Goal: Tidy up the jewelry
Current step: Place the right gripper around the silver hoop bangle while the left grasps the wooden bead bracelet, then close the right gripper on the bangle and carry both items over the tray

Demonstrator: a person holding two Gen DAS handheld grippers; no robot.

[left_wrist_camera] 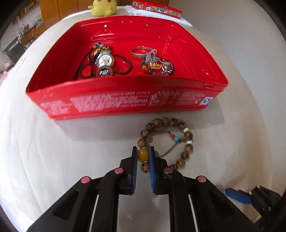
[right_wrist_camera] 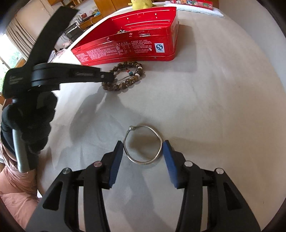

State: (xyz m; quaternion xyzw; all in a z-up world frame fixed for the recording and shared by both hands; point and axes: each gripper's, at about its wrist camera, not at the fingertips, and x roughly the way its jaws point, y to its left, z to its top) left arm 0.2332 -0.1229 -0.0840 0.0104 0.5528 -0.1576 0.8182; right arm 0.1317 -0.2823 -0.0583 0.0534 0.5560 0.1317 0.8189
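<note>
The wooden bead bracelet lies flat on the cloth-covered table, just in front of the near wall of the red tin, close to it but apart from it as far as I can see. Its big amber bead sits at the loop's near side, and the left gripper has closed its blue pads onto that bead from either side, so the loop runs forward from the jaws toward the tin. That is the relation the next move hangs on, I'd say: the tin is straight ahead and its wall must be cleared, so the bracelet needs lifting up and forward before it can join the watch and the heap of chains and beads already inside. Farther back toward me, well apart from the tin, a thin silver bangle lies flat on the cloth. The right gripper straddles it with jaws spread wide, one pad by each side of the ring, touching or nearly so but not yet squeezing. Beyond the tin stand a yellow plush toy and the tin's lid.
</note>
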